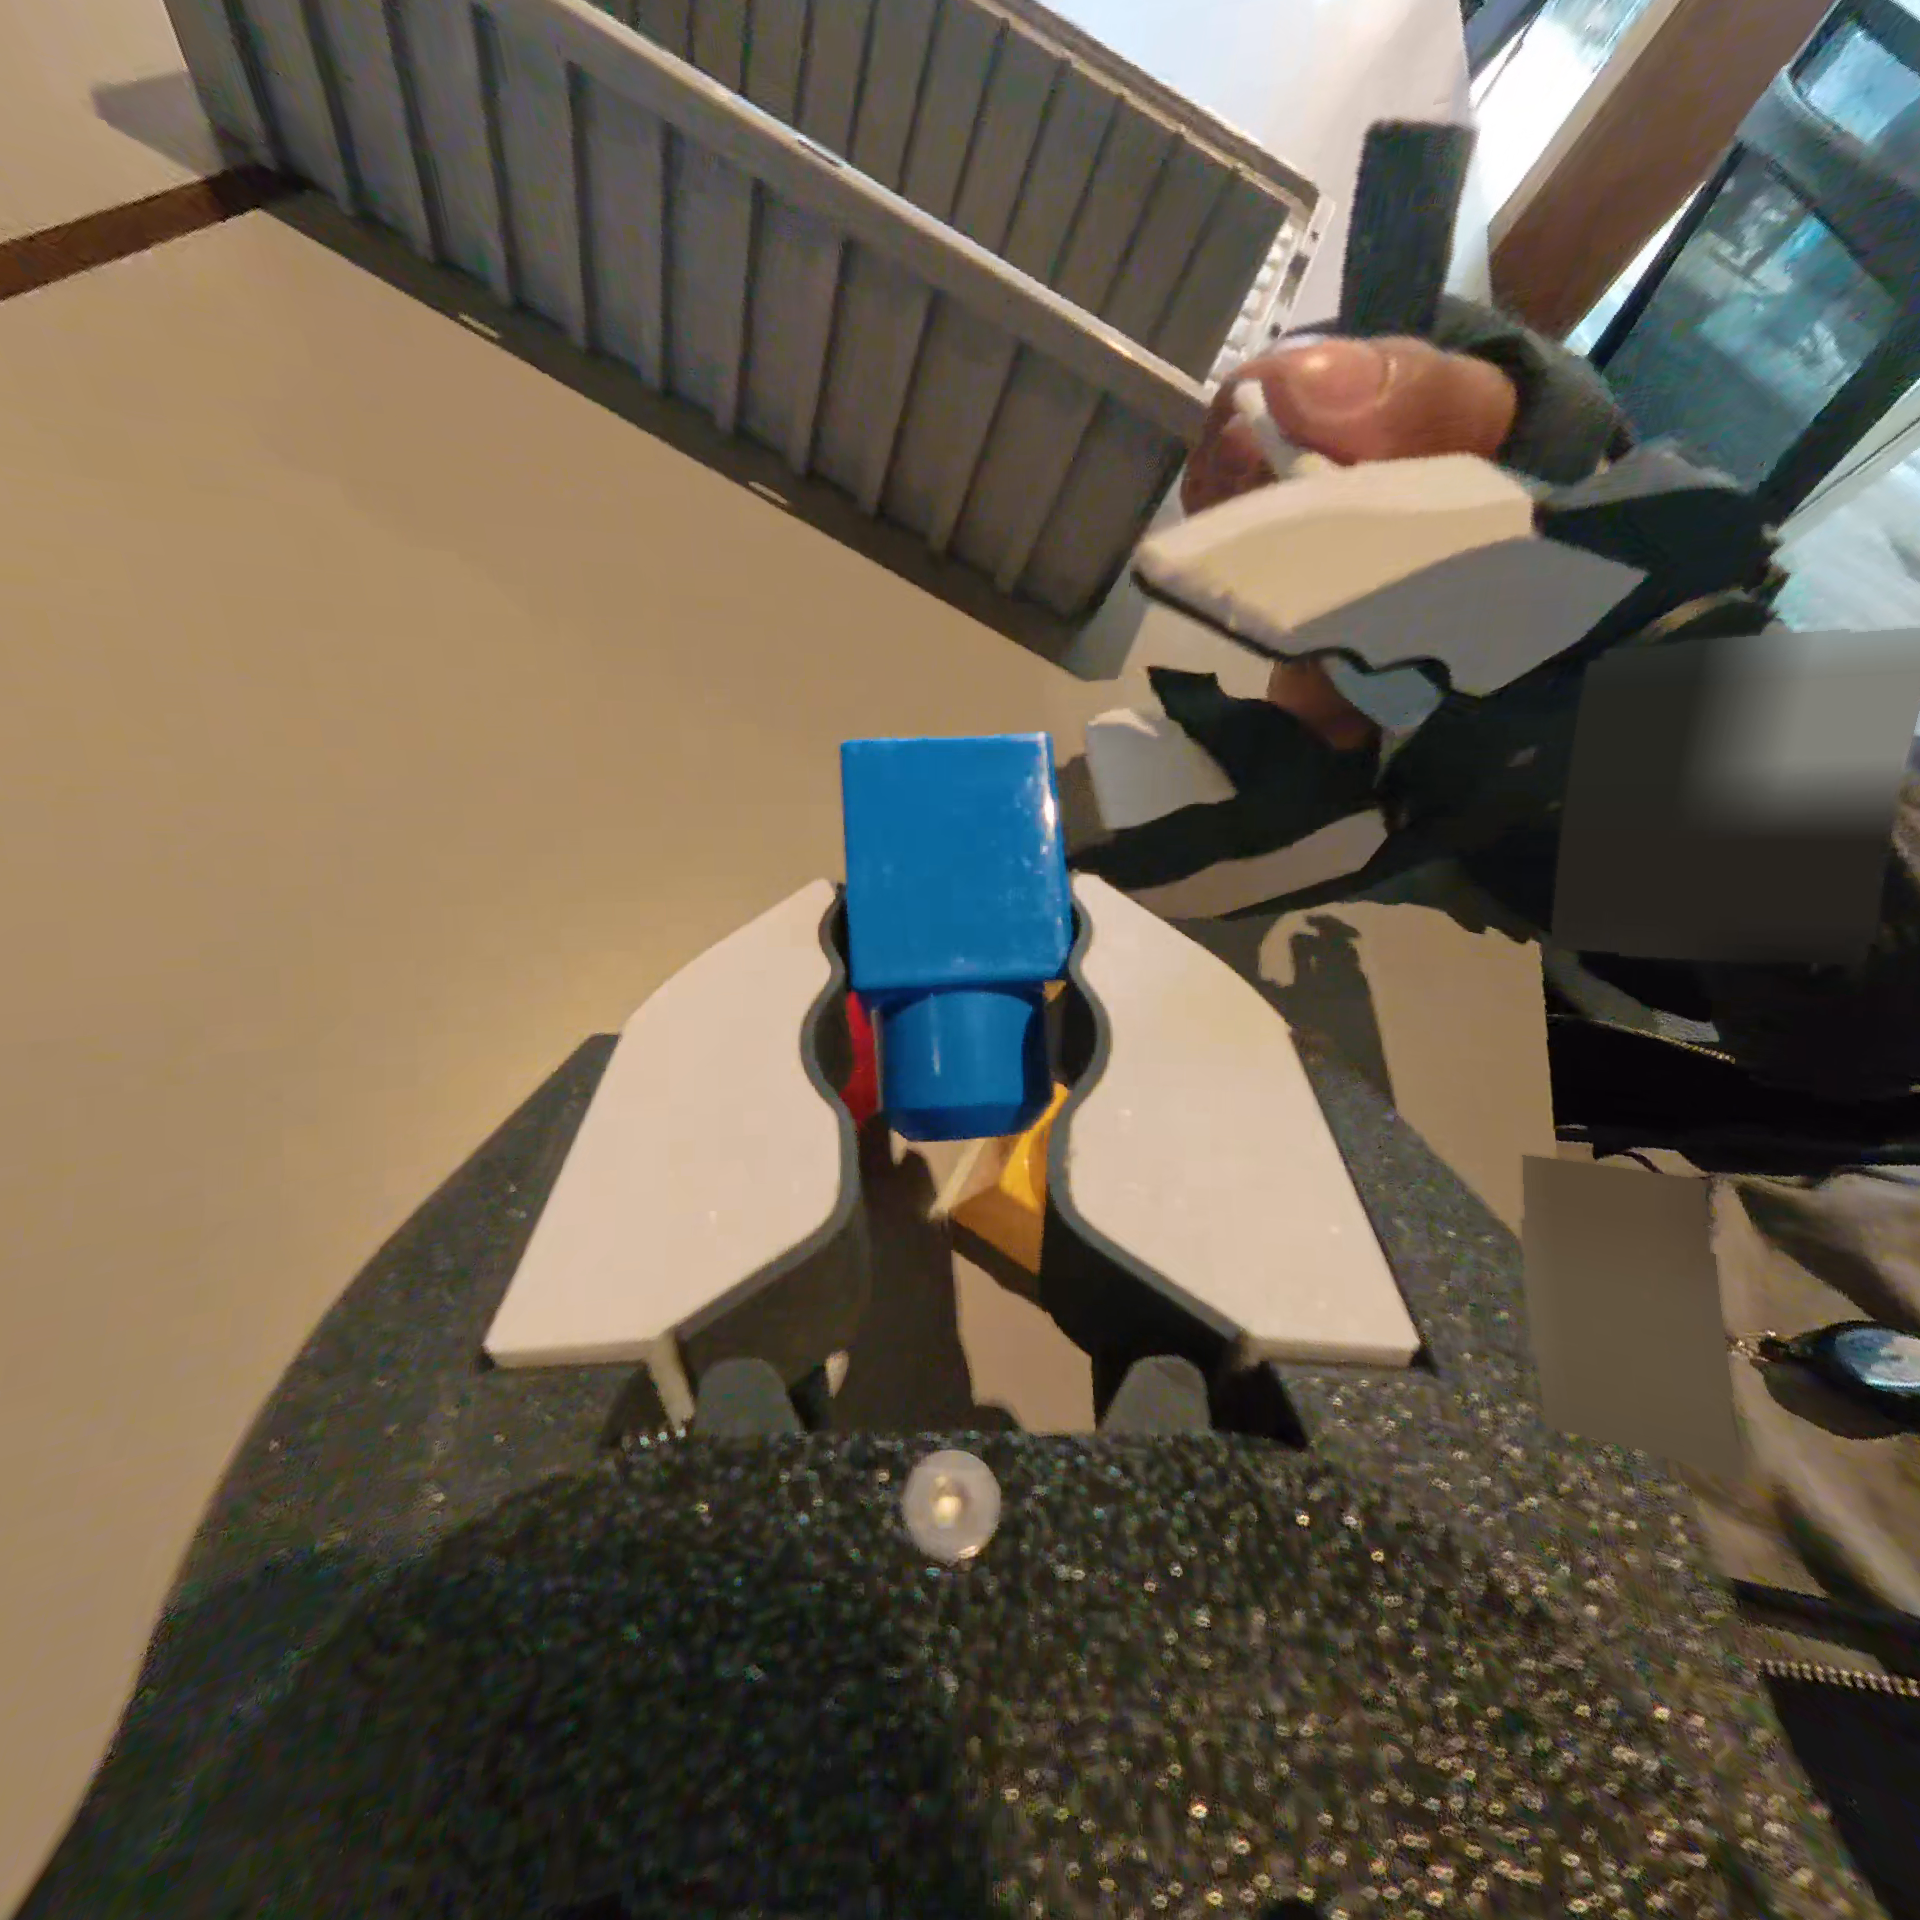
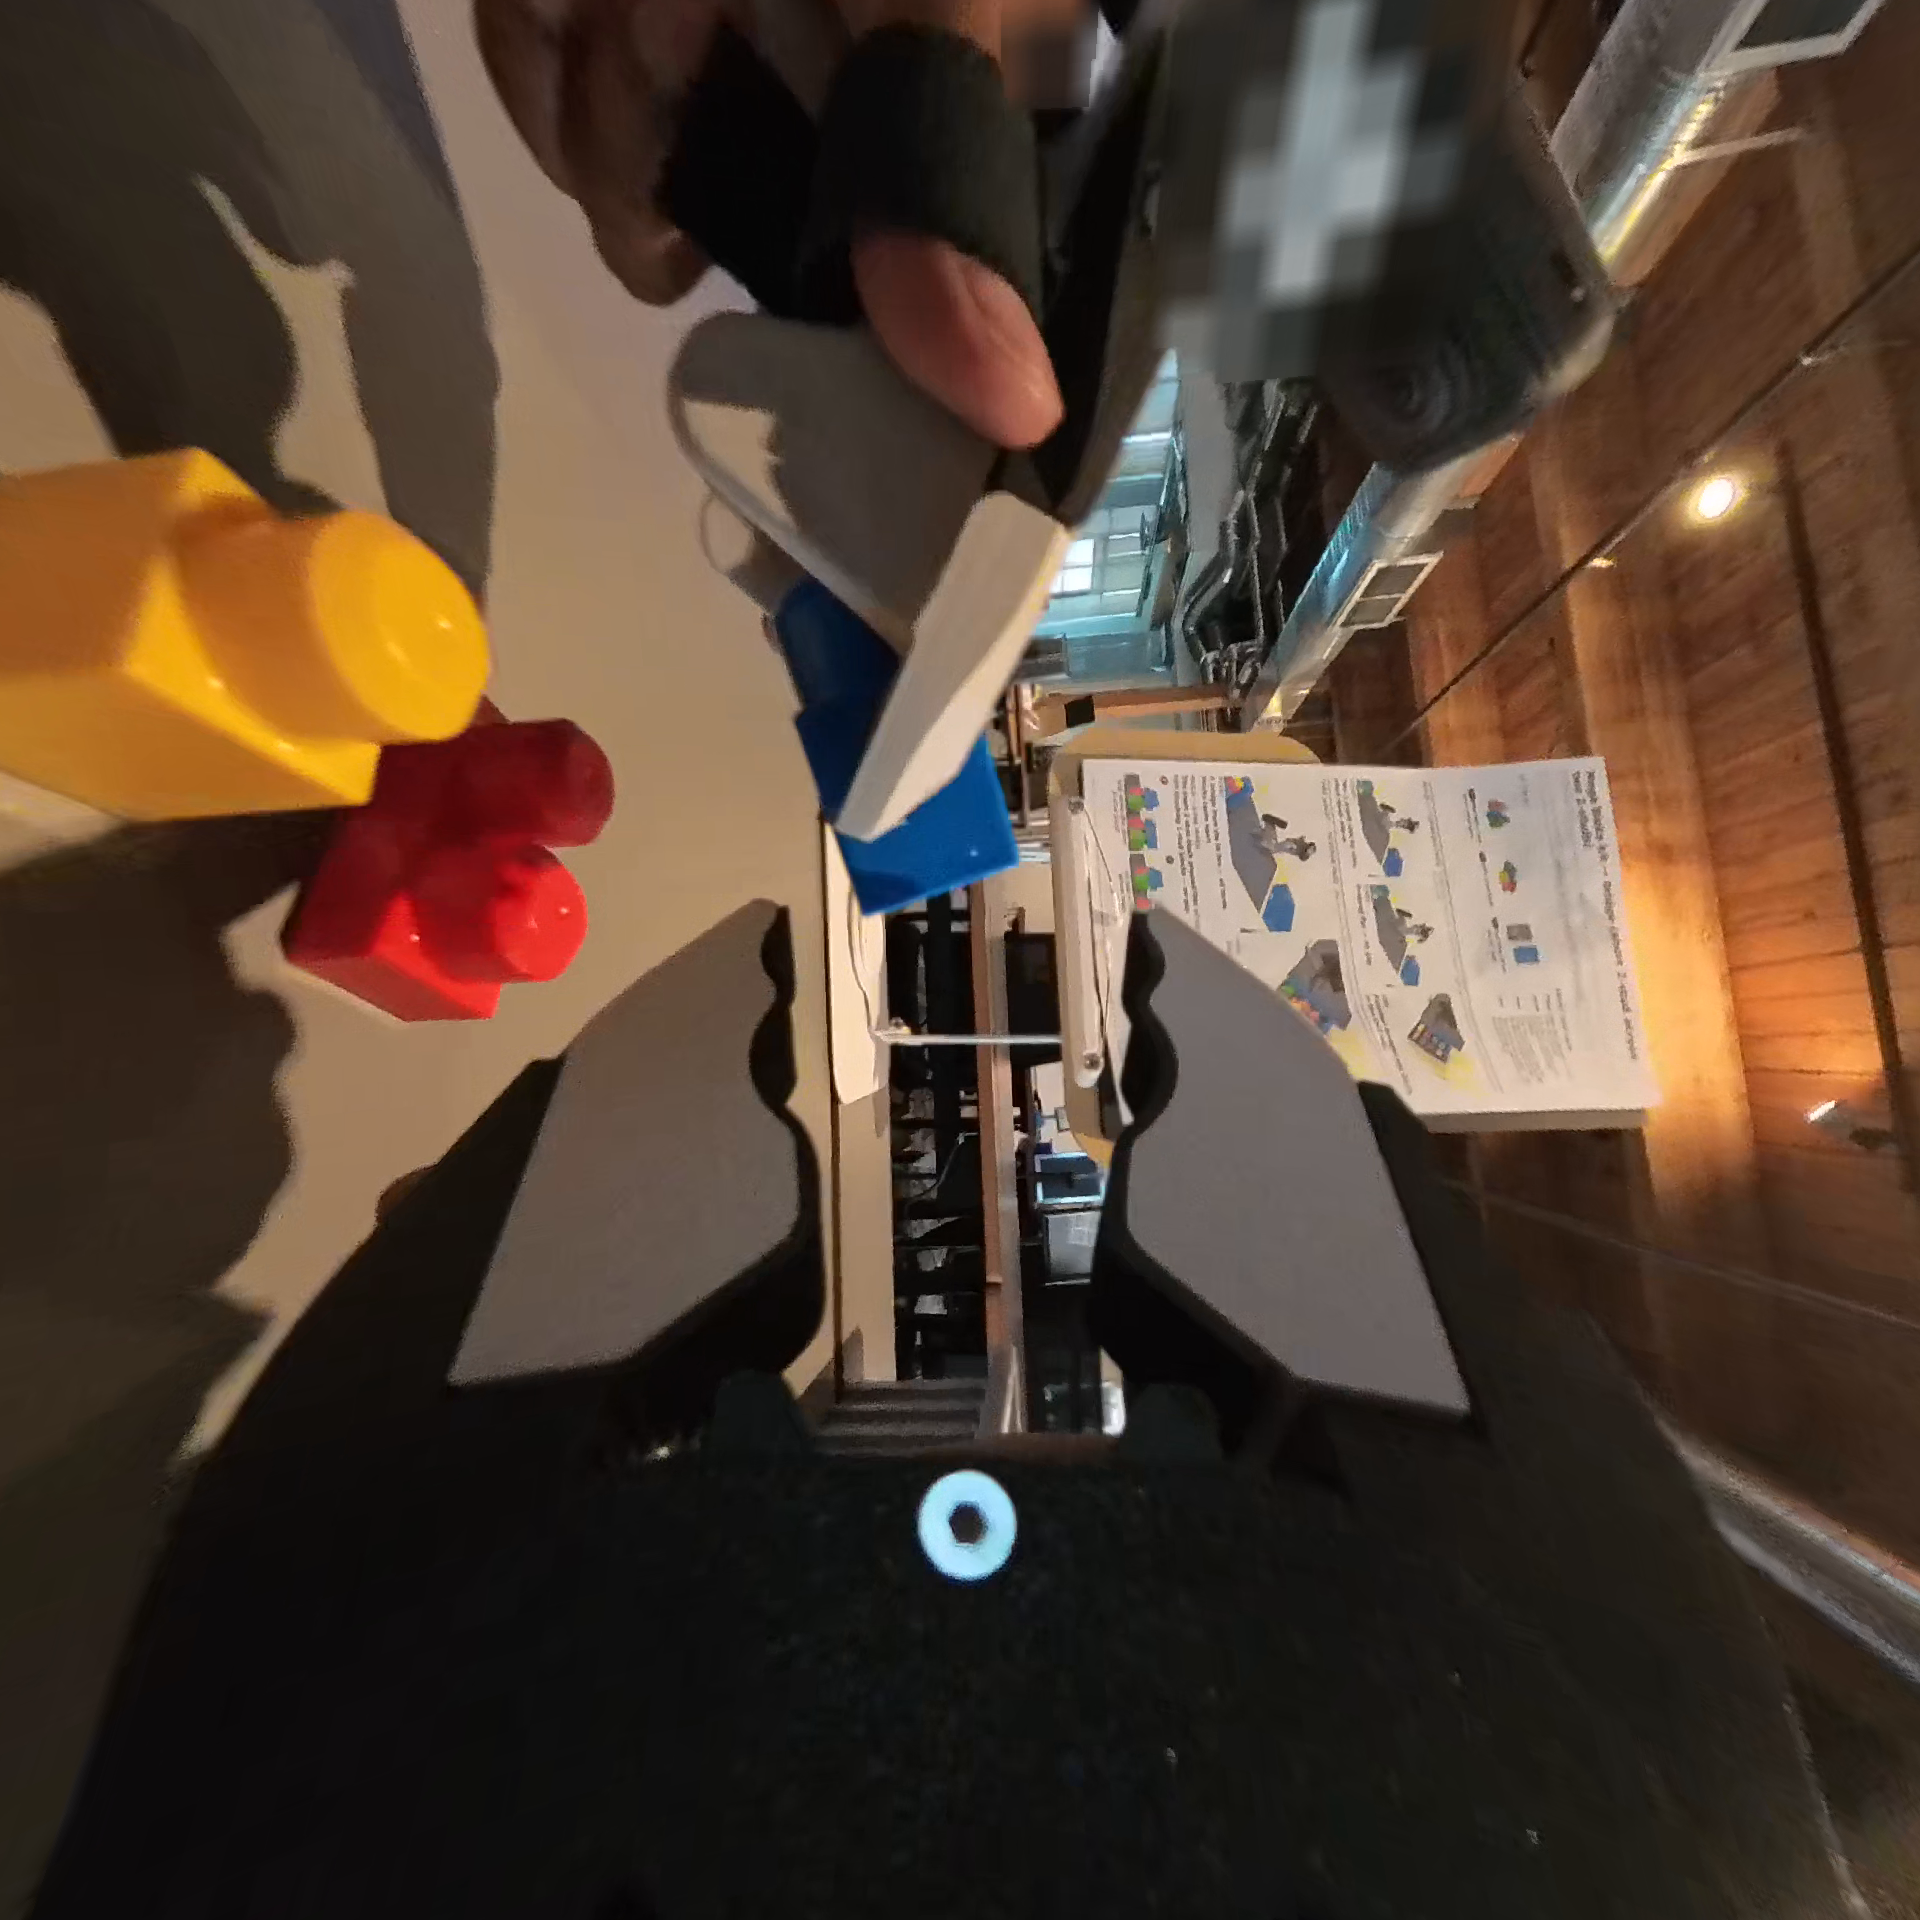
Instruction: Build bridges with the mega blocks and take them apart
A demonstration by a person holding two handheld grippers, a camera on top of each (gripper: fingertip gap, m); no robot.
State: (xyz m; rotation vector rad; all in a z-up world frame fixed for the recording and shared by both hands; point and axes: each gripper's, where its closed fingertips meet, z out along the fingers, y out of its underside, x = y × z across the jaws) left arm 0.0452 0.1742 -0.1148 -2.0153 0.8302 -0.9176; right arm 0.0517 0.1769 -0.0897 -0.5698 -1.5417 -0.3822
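My left gripper (image 1: 956, 920) is shut on a blue block (image 1: 951, 862), stud pointing back at the camera, held above the beige table (image 1: 312, 727). Slivers of a red block (image 1: 860, 1055) and a yellow block (image 1: 1013, 1179) show below it between the fingers. In the right wrist view the yellow block (image 2: 229, 644) and the red block (image 2: 457, 873) sit side by side on the table, left of my right gripper (image 2: 956, 935), which is open and empty. The blue block (image 2: 914, 831) hangs just ahead of it, held between the left gripper's fingers (image 2: 935, 696). The right gripper also shows in the left wrist view (image 1: 1127, 665), beside the blue block.
A grey ribbed crate (image 1: 831, 260) stands on the table beyond the blocks. A printed instruction sheet on a board (image 2: 1351, 935) is past the table edge. A person's gloved hands hold both grippers. Less than 4 cm separates the two grippers' tips.
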